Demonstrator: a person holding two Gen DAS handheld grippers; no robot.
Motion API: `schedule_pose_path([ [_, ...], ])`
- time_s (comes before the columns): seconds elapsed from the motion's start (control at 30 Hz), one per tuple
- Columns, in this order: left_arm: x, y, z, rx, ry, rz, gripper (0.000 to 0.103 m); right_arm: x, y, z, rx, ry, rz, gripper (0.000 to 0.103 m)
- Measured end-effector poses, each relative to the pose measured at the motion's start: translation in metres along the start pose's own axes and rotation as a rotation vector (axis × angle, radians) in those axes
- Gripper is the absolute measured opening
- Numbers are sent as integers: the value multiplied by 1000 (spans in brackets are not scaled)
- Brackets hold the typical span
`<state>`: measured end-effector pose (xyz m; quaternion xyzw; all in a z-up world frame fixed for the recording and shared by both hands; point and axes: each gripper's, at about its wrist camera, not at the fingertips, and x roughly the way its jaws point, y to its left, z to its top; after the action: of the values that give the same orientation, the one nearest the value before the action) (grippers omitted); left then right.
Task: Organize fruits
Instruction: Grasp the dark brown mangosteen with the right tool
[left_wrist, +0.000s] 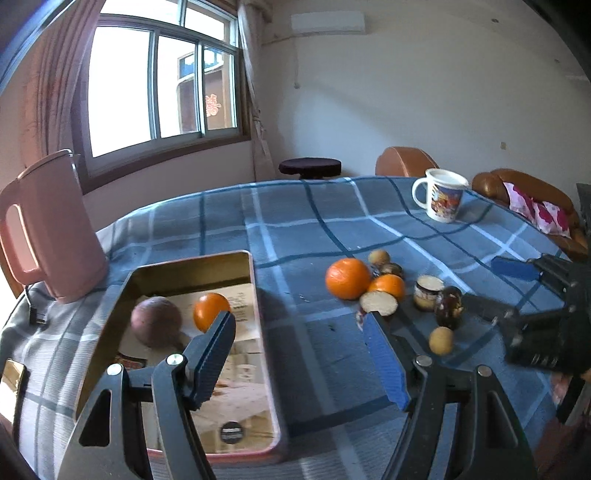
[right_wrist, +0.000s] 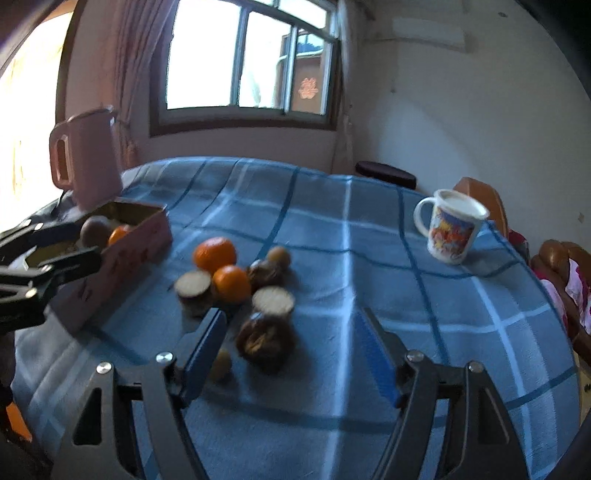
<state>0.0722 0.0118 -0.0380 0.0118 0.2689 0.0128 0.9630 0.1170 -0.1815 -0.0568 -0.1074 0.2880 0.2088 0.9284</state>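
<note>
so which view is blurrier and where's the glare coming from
Right wrist view: softer overall, the fruit pile and mug smeared by motion blur. Left wrist view: sharper, the oranges and tin crisp. Both views: the window is blown out white, and fisheye distortion bends the tablecloth lines.

Left hand-held gripper, black angular arms, silver screws, ribbed blue pads; right hand-held gripper alike

Home living room: curtained window, leather sofa, cloth-covered table.
</note>
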Motion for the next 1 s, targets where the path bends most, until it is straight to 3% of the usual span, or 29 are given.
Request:
schedule_pose_path([
  [0.27,4,-13,-1,11,15,-26,73,20,-3,-1,8,83,-8,64],
  [0.47,8,-19,-2,15,32,-50,73,39,-6,0,43,168,77,61],
  [0.57,8,-25,-1,26,34,-64,73,49,-9,0,70,205,147,47],
  [0.7,7,-34,-1,37,39,-91,73,40,-11,0,83,165,161,46],
  [0.87,9,-54,2,62,54,-139,73,11,-23,-11,93,73,44,46],
  [1.0,18,-75,2,86,98,-188,73,8,-41,-18,128,57,2,46],
])
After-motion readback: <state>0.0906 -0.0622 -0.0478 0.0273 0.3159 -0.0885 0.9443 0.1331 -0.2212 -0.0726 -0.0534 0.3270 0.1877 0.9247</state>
